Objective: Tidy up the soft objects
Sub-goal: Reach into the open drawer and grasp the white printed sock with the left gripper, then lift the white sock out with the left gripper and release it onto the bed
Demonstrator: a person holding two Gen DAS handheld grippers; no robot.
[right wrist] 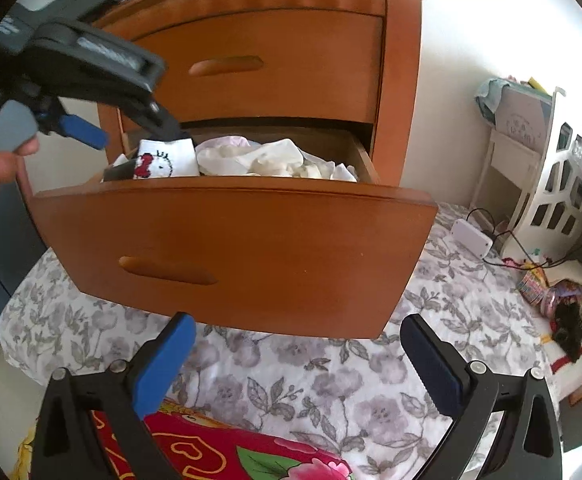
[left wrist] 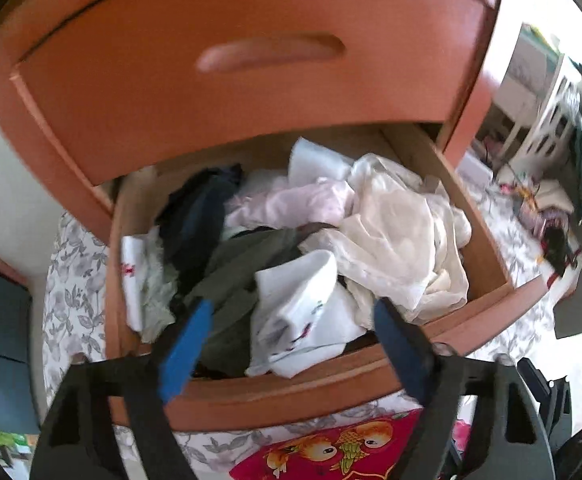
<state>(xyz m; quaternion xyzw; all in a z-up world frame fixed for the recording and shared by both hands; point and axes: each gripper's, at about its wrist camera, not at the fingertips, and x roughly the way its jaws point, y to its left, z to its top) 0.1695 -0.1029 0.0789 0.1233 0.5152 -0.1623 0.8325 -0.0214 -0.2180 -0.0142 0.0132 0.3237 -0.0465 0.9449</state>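
Observation:
The lower drawer (left wrist: 291,396) of a wooden nightstand stands pulled out, heaped with clothes. On top lie a white sock (left wrist: 303,312), a cream garment (left wrist: 403,240), a pink cloth (left wrist: 291,204), a dark blue cloth (left wrist: 195,224) and an olive cloth (left wrist: 243,276). My left gripper (left wrist: 295,316) points down into the drawer, open, with the white sock between its blue fingers (left wrist: 191,340) but not pinched. The right wrist view shows the same left gripper (right wrist: 131,134) over the drawer's left end, near a white sock with a red bow (right wrist: 163,162). My right gripper (right wrist: 299,348) hangs open and empty before the drawer front (right wrist: 231,256).
The upper drawer (right wrist: 259,68) is shut. A floral sheet (right wrist: 331,392) covers the surface below, with a red patterned blanket (right wrist: 219,456) at the near edge. To the right stand a white rack (right wrist: 559,184), a white box with a cable (right wrist: 471,236) and scattered clutter (right wrist: 563,312).

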